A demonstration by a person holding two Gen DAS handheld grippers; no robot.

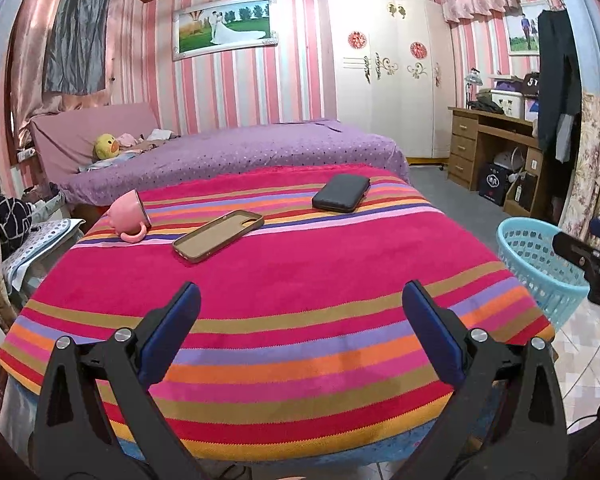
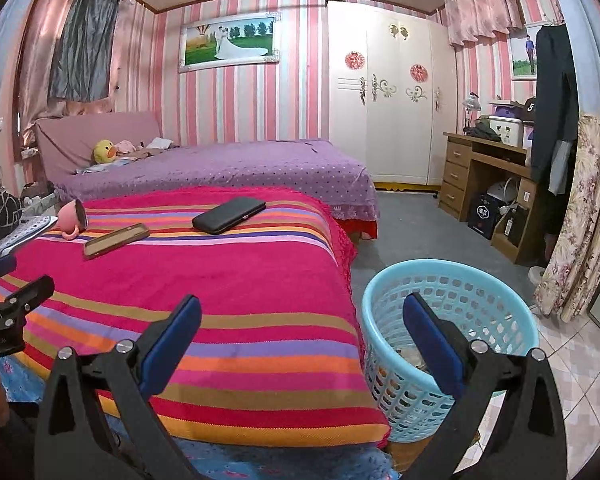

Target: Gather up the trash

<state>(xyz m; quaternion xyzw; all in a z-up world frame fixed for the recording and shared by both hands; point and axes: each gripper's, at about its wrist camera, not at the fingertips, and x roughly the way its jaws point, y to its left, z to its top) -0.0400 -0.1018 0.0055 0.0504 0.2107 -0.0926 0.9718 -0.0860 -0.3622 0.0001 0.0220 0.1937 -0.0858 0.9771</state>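
Note:
A table covered with a striped red cloth (image 1: 284,280) (image 2: 220,292) holds a pink mug (image 1: 128,216) (image 2: 73,218) lying on its side, a brown phone case (image 1: 218,234) (image 2: 116,239) and a black case (image 1: 341,192) (image 2: 229,214). A light blue basket (image 2: 452,344) (image 1: 540,264) stands on the floor at the table's right, with some items at its bottom. My left gripper (image 1: 300,304) is open and empty above the table's near edge. My right gripper (image 2: 302,316) is open and empty, between the table's right edge and the basket.
A bed with a purple spread (image 1: 236,156) lies behind the table, with a yellow duck toy (image 1: 107,146) on it. A white wardrobe (image 1: 388,80) and a wooden desk (image 1: 496,148) stand at the back right. A flowered curtain (image 2: 580,216) hangs at right.

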